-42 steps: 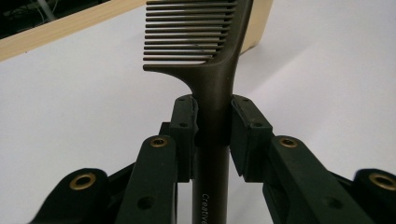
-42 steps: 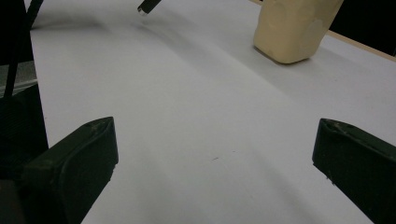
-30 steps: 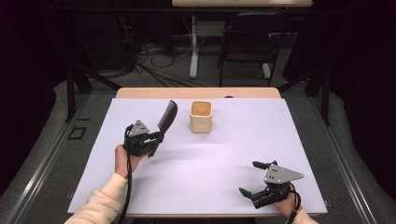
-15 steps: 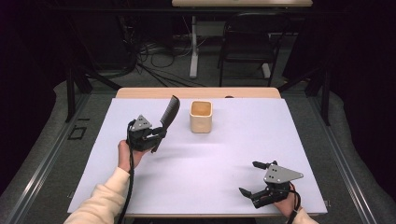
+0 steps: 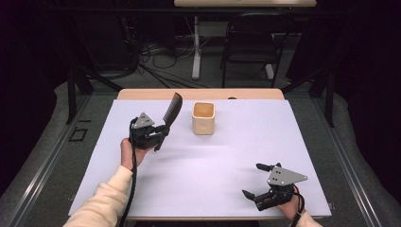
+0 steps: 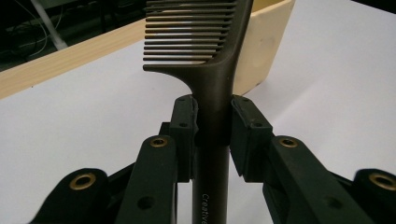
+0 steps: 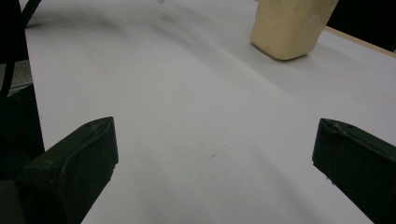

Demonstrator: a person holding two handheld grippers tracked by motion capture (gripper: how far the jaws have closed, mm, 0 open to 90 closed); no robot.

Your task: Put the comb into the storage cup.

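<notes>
A dark brown comb is clamped by its handle in my left gripper, which is shut on it and held above the table's left half. The comb's toothed end points up and away, toward a cream square cup standing at the back middle of the table. My right gripper rests low near the front right corner, jaws wide open and nothing between them. The cup shows far off in the right gripper view.
A white sheet covers the table, with a wooden edge along the far side. Beyond it stand a chair, cables and a table leg on a dark floor. A sleeved forearm enters at the lower left.
My left hand has carried the comb slightly up and to the right, closer to the cup. The right gripper has stayed where it was.
</notes>
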